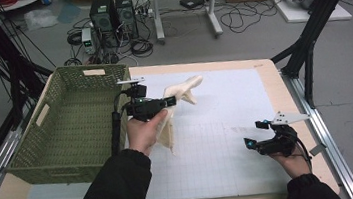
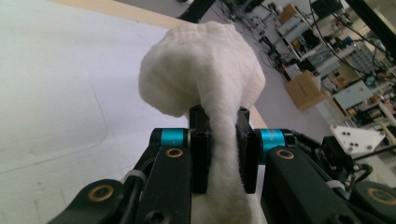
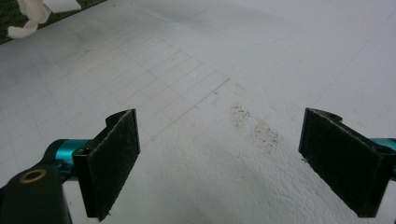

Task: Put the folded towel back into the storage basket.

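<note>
A wide table (image 1: pixel 277 118) carries a green basket (image 1: pixel 66 122) at nine o'clock. Just beside the basket's right rim, the left gripper (image 1: pixel 167 101) is pinched tight on a cream cloth (image 1: pixel 183 89), which hangs limp off the mat. The cloth looks light, soft and floppy, best taken by a bunched fold. At four o'clock the right gripper (image 1: pixel 254 133) rests spread wide, holding nothing.

High view overhead facing forward, gripper views close, low, sharing white mat (image 1: pixel 229 138)
</note>
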`<state>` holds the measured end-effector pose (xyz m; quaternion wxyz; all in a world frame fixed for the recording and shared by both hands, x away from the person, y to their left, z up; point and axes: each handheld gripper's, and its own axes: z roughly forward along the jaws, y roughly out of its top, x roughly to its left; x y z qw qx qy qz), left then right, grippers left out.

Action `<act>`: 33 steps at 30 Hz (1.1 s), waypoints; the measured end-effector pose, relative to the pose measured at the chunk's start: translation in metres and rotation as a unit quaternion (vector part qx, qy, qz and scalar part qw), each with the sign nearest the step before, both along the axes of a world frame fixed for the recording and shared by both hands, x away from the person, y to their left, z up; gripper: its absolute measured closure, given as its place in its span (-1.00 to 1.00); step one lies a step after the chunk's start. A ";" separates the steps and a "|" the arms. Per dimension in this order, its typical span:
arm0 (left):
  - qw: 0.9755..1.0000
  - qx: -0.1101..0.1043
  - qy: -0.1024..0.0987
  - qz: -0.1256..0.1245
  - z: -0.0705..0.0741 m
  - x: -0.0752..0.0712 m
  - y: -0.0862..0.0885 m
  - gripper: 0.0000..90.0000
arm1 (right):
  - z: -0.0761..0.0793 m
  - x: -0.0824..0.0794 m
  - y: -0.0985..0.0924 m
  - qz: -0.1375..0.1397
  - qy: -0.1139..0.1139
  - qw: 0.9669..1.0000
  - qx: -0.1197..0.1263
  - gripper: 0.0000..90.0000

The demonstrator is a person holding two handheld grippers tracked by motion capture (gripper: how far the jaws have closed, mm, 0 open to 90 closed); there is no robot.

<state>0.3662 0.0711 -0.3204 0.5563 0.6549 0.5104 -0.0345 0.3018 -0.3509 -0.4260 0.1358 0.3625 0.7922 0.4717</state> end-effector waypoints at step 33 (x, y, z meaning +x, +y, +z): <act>0.999 -0.044 0.024 0.003 0.036 0.009 0.084 0.77 | -0.002 0.003 0.003 0.007 0.004 1.000 -0.004 -0.74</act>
